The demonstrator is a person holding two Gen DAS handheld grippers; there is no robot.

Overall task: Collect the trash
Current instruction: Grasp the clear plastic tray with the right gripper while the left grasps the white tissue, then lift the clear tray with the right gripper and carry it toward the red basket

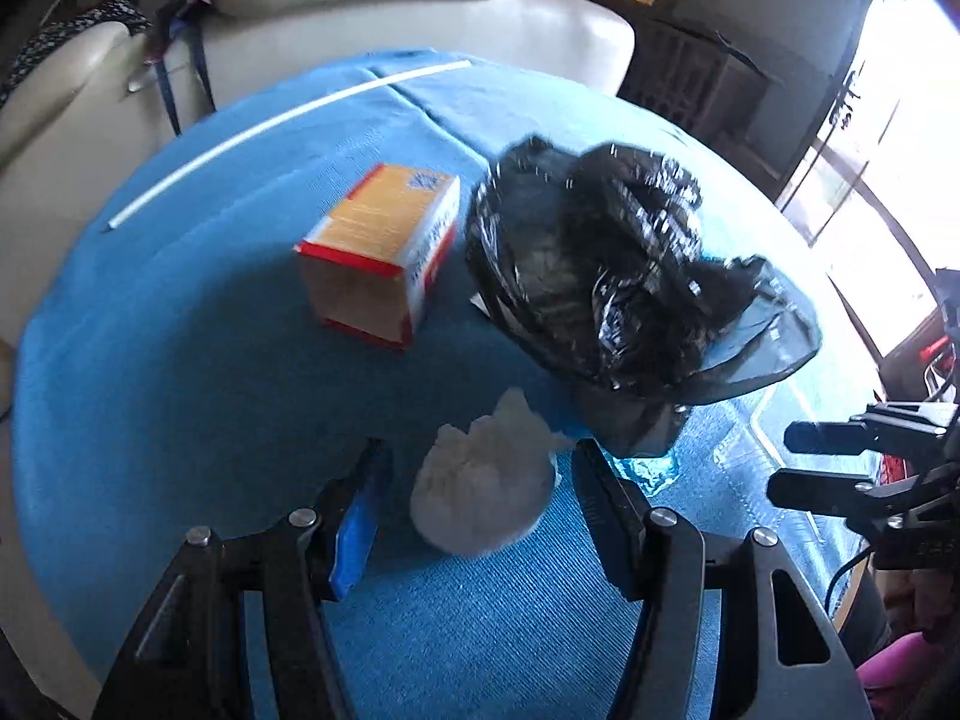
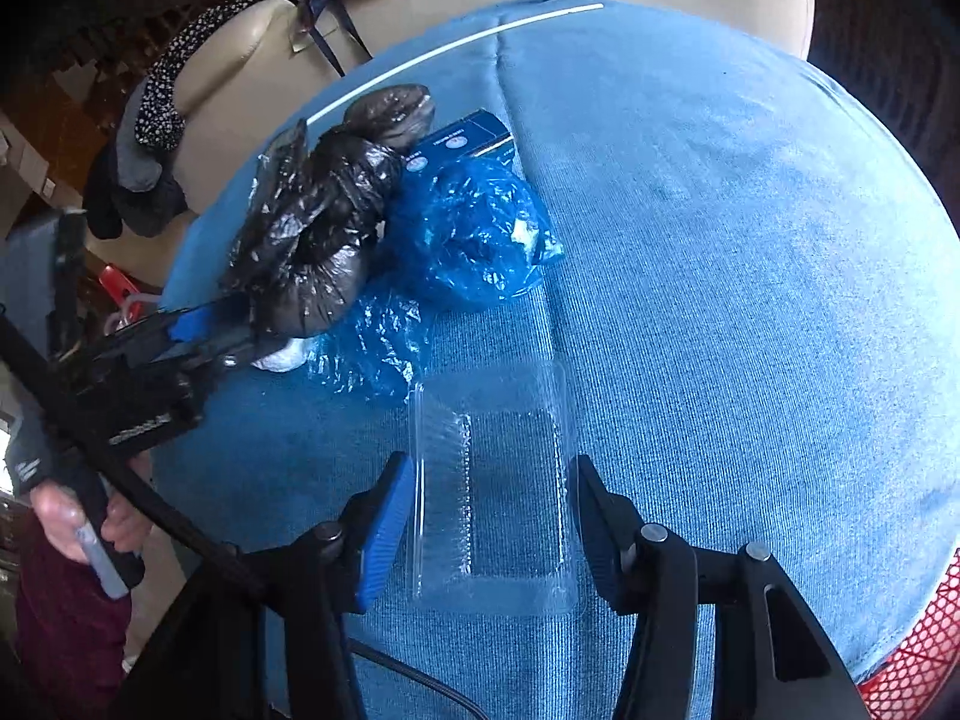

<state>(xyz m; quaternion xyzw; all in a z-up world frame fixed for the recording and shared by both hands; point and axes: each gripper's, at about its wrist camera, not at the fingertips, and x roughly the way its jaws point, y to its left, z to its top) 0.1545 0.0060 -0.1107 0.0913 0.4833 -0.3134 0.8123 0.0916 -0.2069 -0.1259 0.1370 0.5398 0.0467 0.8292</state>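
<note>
On a round table with a blue cloth [image 1: 180, 360], a crumpled white tissue [image 1: 486, 492] lies between the fingers of my open left gripper [image 1: 474, 468]. Behind it lie a black plastic bag [image 1: 624, 264] and an orange and red carton [image 1: 384, 252]. In the right wrist view my open right gripper [image 2: 492, 498] straddles a clear plastic tray [image 2: 492, 498] lying flat on the cloth. A crumpled blue plastic bag [image 2: 474, 228], the black bag [image 2: 318, 222] and a dark blue box [image 2: 462, 138] lie beyond it. The left gripper [image 2: 198, 330] shows at the left there.
A long white straw [image 1: 282, 114] lies near the table's far edge. A cream sofa [image 1: 372, 6] stands behind the table. A red mesh basket [image 2: 918, 648] shows at the lower right edge of the right wrist view. A bright window is at the right.
</note>
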